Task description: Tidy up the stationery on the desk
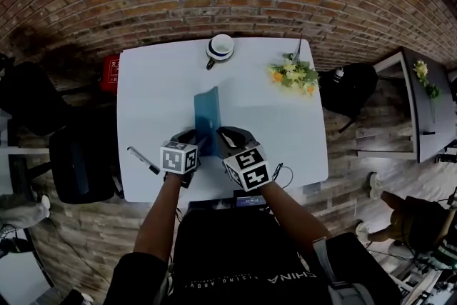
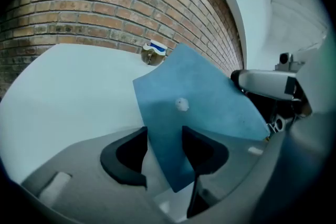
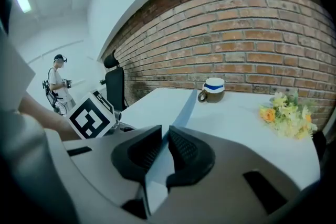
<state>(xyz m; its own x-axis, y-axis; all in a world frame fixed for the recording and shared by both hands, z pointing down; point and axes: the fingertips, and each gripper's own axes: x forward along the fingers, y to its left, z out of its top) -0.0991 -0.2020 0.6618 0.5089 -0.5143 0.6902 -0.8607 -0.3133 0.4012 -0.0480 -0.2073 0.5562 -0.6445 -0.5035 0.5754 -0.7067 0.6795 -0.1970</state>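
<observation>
R jaws clamp folder (image 1: pixel 207 114), lengthwise toward cup (image 1: pixel 220 48)

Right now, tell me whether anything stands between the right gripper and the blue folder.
Nothing does. The right gripper is shut on the thin edge of the blue folder. The jaws of the left gripper stand apart around its lower corner.

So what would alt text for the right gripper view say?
The right gripper pinches the thin edge of a blue folder between its black jaws, above a white desk. Beyond stand a cup, yellow flowers and a brick wall.
</observation>
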